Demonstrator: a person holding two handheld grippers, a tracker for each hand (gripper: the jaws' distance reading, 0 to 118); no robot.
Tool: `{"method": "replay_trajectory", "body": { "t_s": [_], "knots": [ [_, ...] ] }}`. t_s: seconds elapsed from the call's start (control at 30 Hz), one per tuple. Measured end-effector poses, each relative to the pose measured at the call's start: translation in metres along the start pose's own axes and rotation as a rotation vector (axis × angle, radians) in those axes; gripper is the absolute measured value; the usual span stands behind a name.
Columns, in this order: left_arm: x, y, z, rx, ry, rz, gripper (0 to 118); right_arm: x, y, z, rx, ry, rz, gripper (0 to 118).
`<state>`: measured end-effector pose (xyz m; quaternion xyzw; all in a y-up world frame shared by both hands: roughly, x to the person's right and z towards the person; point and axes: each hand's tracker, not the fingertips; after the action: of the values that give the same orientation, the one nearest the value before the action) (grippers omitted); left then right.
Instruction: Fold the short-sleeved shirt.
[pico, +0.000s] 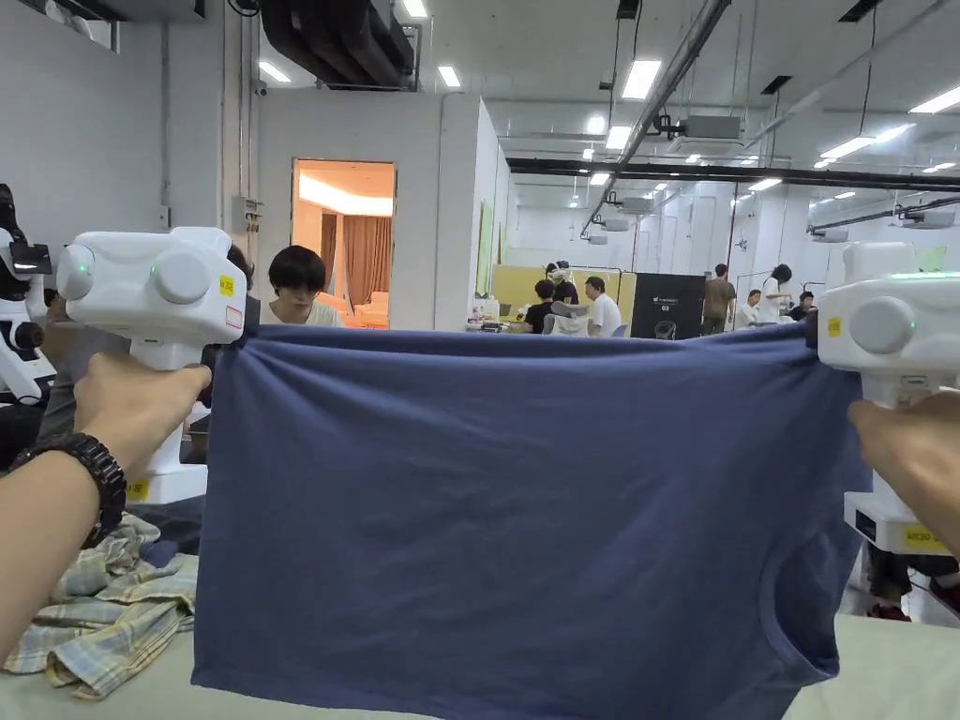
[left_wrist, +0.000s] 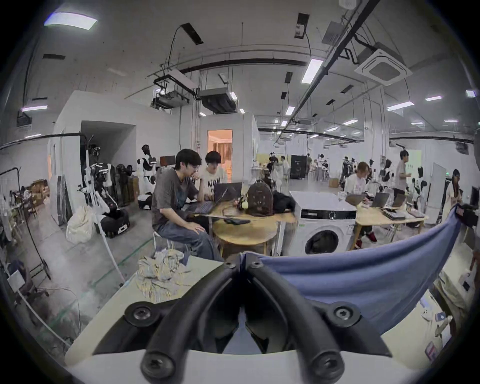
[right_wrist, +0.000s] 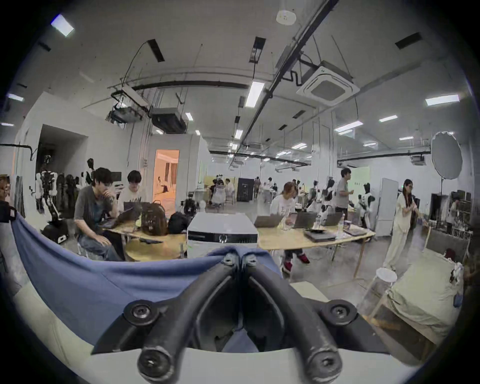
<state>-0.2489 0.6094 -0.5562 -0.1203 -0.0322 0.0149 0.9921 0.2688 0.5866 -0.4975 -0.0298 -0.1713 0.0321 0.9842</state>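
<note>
A dark blue short-sleeved shirt (pico: 506, 525) hangs stretched in the air between my two grippers, its lower part reaching the pale table (pico: 900, 675). My left gripper (pico: 214, 361) is shut on the shirt's upper left corner, and my right gripper (pico: 812, 330) is shut on the upper right corner. In the left gripper view the black jaws (left_wrist: 242, 262) meet on the blue cloth (left_wrist: 363, 280). In the right gripper view the jaws (right_wrist: 240, 258) pinch a bunch of the blue cloth (right_wrist: 104, 280). A sleeve (pico: 806, 619) droops at the lower right.
A crumpled plaid garment (pico: 103, 609) lies on the table's left side. Beyond the table sit people at wooden tables (left_wrist: 244, 220) with laptops, beside a white washing machine (left_wrist: 324, 223). A bed (right_wrist: 426, 293) stands to the right.
</note>
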Motion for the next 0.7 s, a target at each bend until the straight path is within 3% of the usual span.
{"method": "replay_trajectory", "body": {
  "t_s": [0.33,0.7],
  "knots": [
    [0.013,0.021,-0.017,0.081,-0.005,-0.004,0,0.0,0.025,-0.023,0.078,-0.024,0.023,0],
    [0.014,-0.104,-0.008,-0.071,-0.05,-0.032,0,0.016,-0.091,0.029,-0.028,-0.019,0.108,0]
  ]
}}
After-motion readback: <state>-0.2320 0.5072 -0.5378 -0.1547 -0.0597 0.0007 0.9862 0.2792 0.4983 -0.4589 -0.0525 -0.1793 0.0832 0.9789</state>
